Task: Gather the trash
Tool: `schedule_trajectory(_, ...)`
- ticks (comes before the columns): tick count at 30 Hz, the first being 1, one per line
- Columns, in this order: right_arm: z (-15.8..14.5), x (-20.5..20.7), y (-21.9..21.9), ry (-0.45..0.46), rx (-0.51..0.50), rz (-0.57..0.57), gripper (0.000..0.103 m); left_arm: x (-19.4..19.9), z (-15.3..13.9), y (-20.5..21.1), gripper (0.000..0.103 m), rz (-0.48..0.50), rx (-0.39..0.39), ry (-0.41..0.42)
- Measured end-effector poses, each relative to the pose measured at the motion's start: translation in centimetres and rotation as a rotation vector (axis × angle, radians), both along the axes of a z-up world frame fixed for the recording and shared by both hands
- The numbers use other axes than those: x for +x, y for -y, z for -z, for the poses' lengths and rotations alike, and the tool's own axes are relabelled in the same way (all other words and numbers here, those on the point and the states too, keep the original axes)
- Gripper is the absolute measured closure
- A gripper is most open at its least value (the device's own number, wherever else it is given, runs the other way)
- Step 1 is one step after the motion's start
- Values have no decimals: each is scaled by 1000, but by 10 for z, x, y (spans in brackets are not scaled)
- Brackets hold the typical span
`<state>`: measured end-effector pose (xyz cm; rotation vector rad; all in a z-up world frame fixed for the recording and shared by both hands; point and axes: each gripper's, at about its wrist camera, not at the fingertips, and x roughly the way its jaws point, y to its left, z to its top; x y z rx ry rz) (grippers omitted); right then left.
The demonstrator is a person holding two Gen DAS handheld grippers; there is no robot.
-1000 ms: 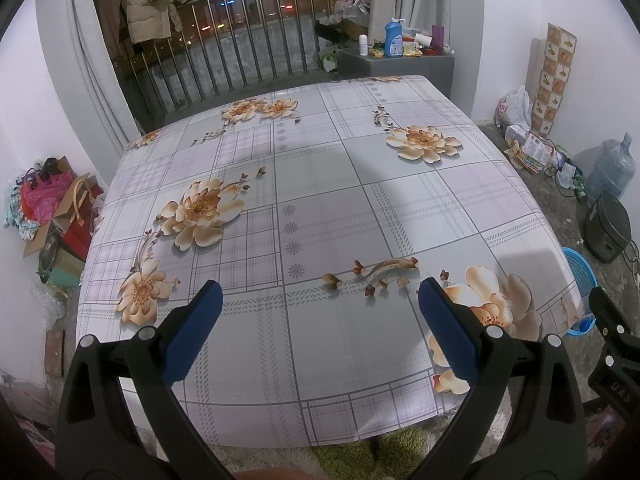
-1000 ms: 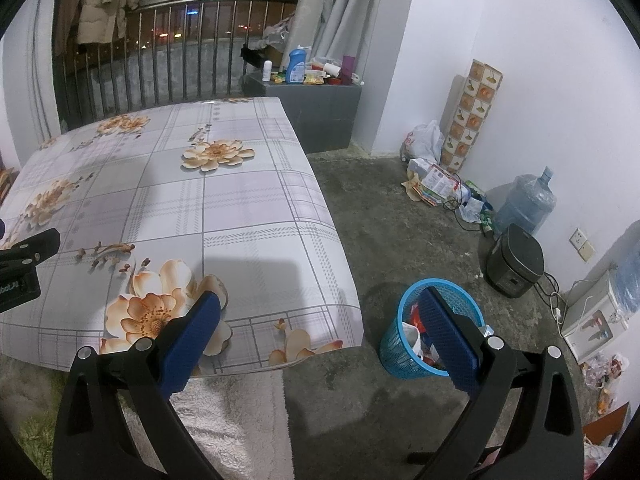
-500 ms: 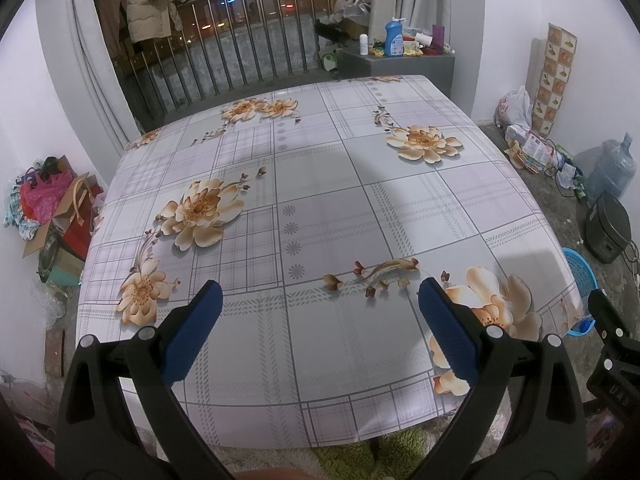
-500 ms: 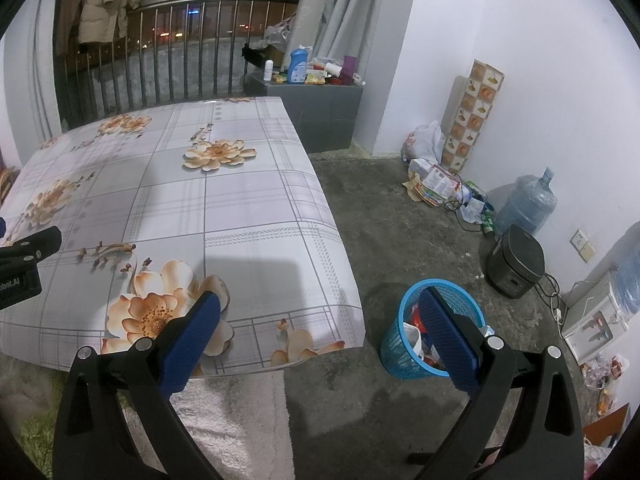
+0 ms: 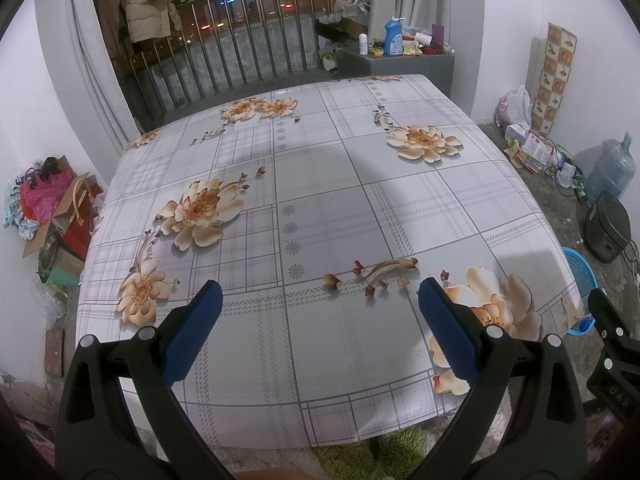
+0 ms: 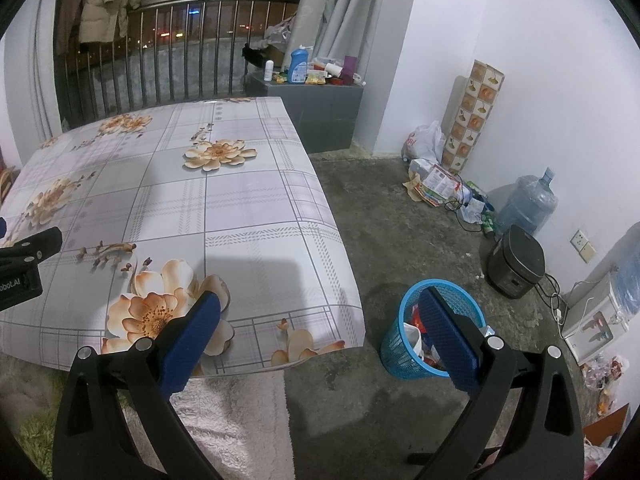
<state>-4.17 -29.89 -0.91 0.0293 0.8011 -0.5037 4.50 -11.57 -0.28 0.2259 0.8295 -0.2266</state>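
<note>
My left gripper [image 5: 320, 300] is open and empty, held over the near edge of a table [image 5: 320, 184] covered with a flowered plaid cloth. My right gripper [image 6: 320, 312] is open and empty, past the table's right corner [image 6: 340, 280]. A blue mesh trash basket [image 6: 404, 352] with wrappers inside stands on the concrete floor, partly behind my right finger [image 6: 448, 336]. Its rim shows at the right in the left wrist view [image 5: 580, 272]. I see no loose trash on the table top in either view.
A black rice cooker [image 6: 516, 264], a water jug [image 6: 528, 204] and a heap of papers and bags [image 6: 432, 180] lie along the right wall. A grey cabinet [image 5: 400, 64] with bottles stands behind the table. Bags sit on the floor at the left [image 5: 48, 208]. A shaggy rug [image 6: 224, 420] lies below.
</note>
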Motion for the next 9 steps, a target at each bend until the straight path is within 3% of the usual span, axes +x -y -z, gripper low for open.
schedule_trajectory(9,0,0,0,-1,0,0,6,0,0,0,9,-1,0,-1)
